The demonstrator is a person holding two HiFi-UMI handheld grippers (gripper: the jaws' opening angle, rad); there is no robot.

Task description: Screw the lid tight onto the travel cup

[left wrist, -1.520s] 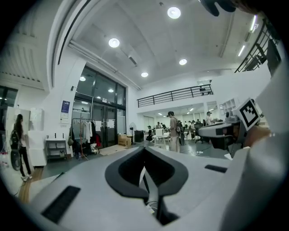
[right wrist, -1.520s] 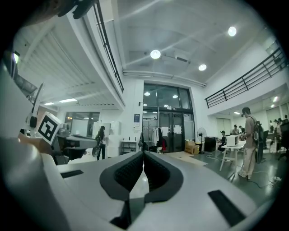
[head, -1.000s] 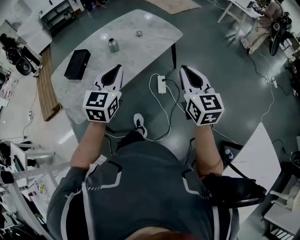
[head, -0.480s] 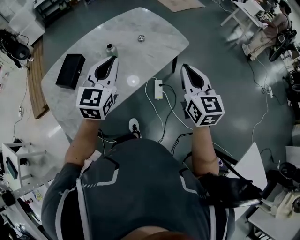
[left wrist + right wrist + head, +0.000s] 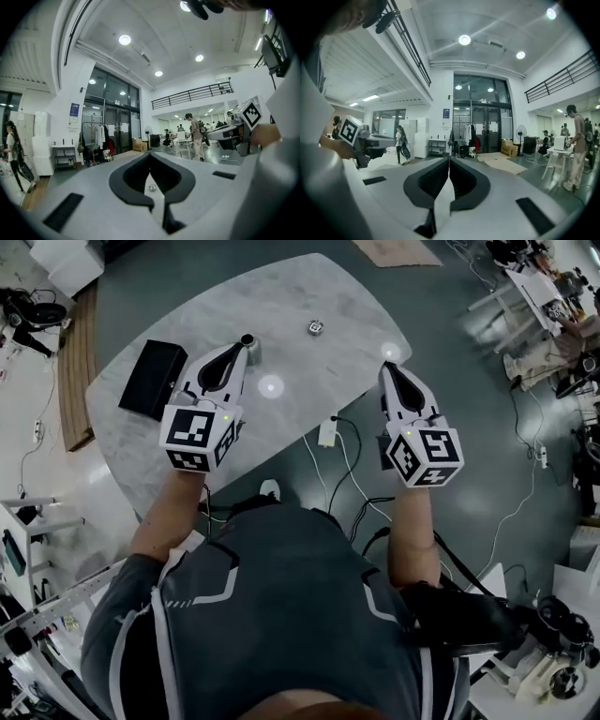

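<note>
On the marble table [image 5: 309,292] a small metal travel cup [image 5: 248,339] stands upright, partly hidden behind the tip of my left gripper [image 5: 244,352]. Farther right on the table lies the small round lid [image 5: 316,327], apart from the cup; the left gripper view shows this lid [image 5: 152,188] small through the gap behind the shut jaws. My left gripper [image 5: 150,153] is shut and holds nothing. Over the table's near right edge my right gripper [image 5: 386,367] is also shut and holds nothing, and my right gripper [image 5: 449,158] points level across the room.
A black box [image 5: 150,378] lies at the table's left end. On the floor by the table's near edge sits a white power strip [image 5: 328,433] with cables trailing. People and desks stand far off in both gripper views.
The person has walked up to the table. Both shut grippers moved forward, from over the floor to over the tabletop; the left tip now reaches the cup.
</note>
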